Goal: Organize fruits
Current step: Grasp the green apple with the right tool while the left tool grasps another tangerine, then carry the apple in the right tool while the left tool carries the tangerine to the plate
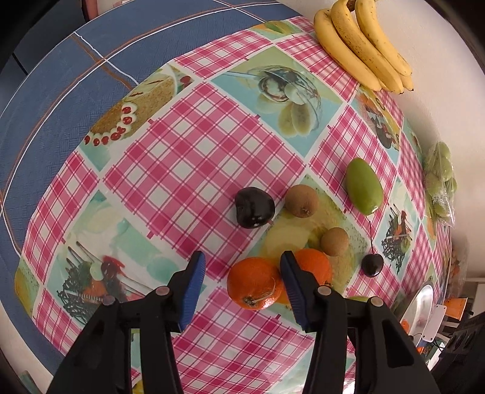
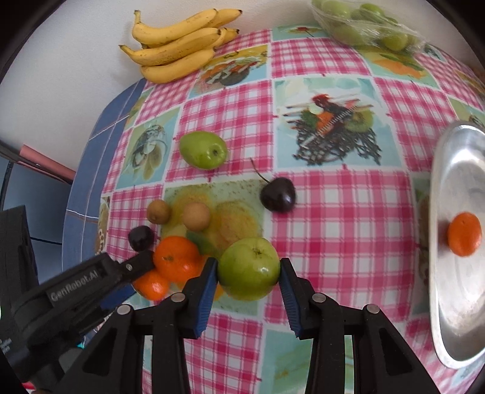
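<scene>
My right gripper (image 2: 249,262) is shut on a round green fruit (image 2: 248,268), with both blue pads pressed on its sides. My left gripper (image 1: 242,254) stands open around an orange (image 1: 254,283); the fruit touches the right pad, and cloth shows between it and the left pad. A second orange (image 1: 315,263) lies just past that right finger. Close by are two dark cherries (image 1: 254,207) (image 1: 372,263), two brown kiwis (image 1: 302,200) (image 1: 334,241) and a long green fruit (image 1: 362,189). In the right wrist view the left gripper (image 2: 133,278) reaches in from the lower left.
A metal tray (image 2: 454,303) at the right holds one orange (image 2: 464,238). Bananas (image 2: 178,45) lie at the back by the white wall. A plastic bag of green fruits (image 2: 366,24) sits at the far edge. The pink checked cloth (image 2: 333,212) covers the table.
</scene>
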Available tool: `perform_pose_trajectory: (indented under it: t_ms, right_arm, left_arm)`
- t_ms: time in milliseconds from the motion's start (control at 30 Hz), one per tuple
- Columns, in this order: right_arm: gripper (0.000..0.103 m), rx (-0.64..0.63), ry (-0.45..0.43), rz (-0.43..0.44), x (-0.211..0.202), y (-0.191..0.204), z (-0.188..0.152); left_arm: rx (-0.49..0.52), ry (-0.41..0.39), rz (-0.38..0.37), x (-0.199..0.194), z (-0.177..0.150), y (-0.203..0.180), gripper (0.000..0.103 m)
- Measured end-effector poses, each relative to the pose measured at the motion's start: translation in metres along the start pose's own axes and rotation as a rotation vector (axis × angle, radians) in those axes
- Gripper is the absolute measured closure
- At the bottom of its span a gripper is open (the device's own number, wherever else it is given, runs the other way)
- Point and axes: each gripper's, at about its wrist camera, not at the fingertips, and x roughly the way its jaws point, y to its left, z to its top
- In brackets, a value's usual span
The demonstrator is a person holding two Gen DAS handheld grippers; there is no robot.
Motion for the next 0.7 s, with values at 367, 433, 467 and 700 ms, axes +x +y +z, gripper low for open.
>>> perform_pose_trajectory:
  t_ms: [367, 433, 467, 700]
  right_arm:
    - [0.06, 0.032, 0.013, 0.002, -0.018, -0.017, -0.021]
    - [0.06, 0.038, 0.015, 0.0, -0.021, -0.02, -0.026]
    - [0.06, 0.041, 0.017, -0.003, -0.023, -0.022, -0.029]
    - [0.06, 0.064, 0.038, -0.008, -0.022, -0.03, -0.032]
  left_arm:
    - [0.018, 0.001, -0.034, -0.005, -0.011, -0.004, 0.065]
    - [0.016, 0.002, -0.034, -0.005, -0.009, -0.004, 0.065]
    - [0.012, 0.004, -0.035, -0.006, -0.009, -0.006, 0.065]
    - [0.0, 0.022, -0.051, -0.007, -0.007, -0.001, 0.066]
